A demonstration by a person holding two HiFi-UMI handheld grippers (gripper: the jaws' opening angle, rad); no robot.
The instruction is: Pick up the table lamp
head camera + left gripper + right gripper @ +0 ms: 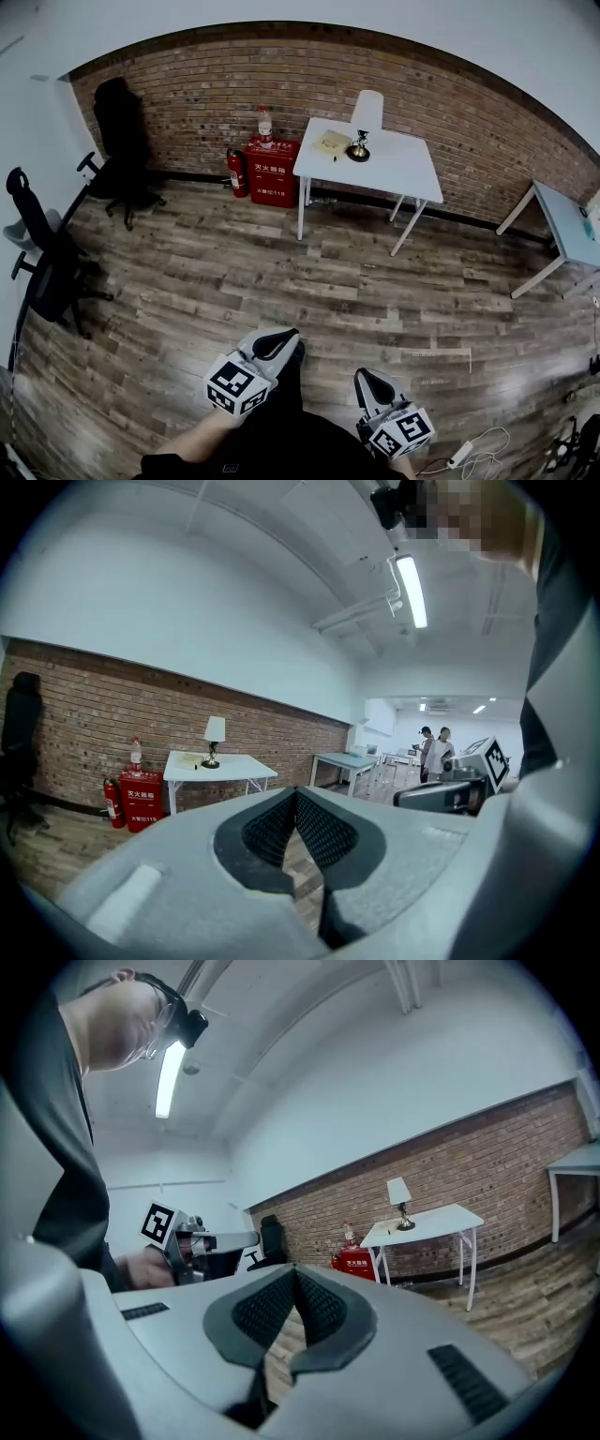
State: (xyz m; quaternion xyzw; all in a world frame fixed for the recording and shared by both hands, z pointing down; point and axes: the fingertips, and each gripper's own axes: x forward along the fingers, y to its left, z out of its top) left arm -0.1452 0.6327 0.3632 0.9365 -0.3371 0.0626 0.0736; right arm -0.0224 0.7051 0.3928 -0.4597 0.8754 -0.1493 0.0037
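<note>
The table lamp (364,120), with a white shade on a dark metal stand, rests on a white table (403,167) against the far brick wall. It also shows small and distant in the left gripper view as the lamp (214,737) and in the right gripper view as the lamp (400,1201). Both grippers hover low over the wooden floor, far from the table. My left gripper (278,339) is shut with nothing in it. My right gripper (367,378) is likewise shut and empty. Each gripper view shows its own jaws closed, with the other gripper off to one side.
A red fire box (272,172) with a bottle (265,124) on top and an extinguisher (237,172) stand left of the table. Black office chairs (122,141) sit along the left. Another white table (567,230) is at right. Cables (473,450) lie near my feet. Two people (433,752) stand far off.
</note>
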